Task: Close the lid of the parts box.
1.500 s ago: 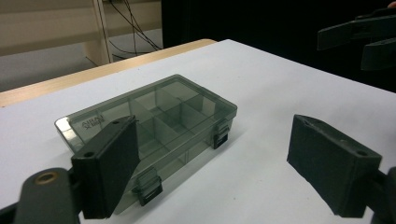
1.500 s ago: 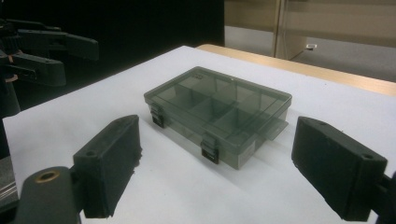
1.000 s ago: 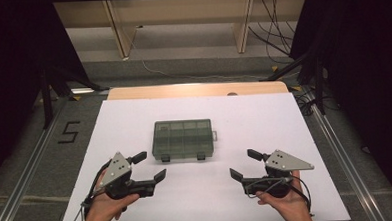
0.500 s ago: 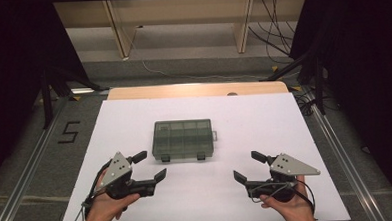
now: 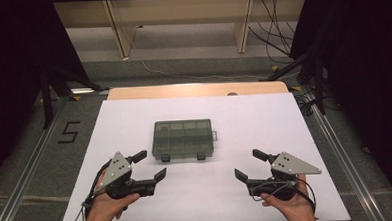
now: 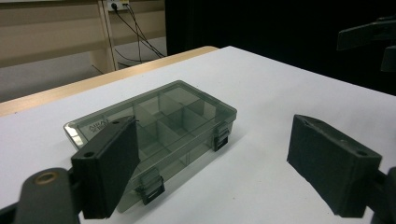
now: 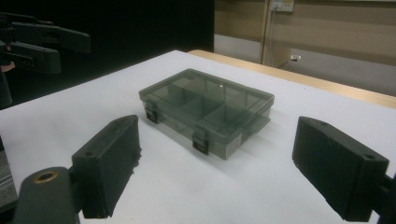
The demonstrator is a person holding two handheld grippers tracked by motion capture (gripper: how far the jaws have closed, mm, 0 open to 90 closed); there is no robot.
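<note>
We hold the left gripper [image 5: 150, 166] near the table's [image 5: 264, 122] front left corner, jaws spread wide and gripping nothing. Our right gripper [image 5: 250, 164] sits near the front right corner, jaws likewise wide apart and empty. The box [image 5: 182, 139] lies flat in the middle of the table, lid closed, its two latches facing the front edge. Both grippers point at it from either side, well apart from it. In the left gripper view the box [image 6: 154, 130] shows its inner dividers through the tinted lid.
</note>
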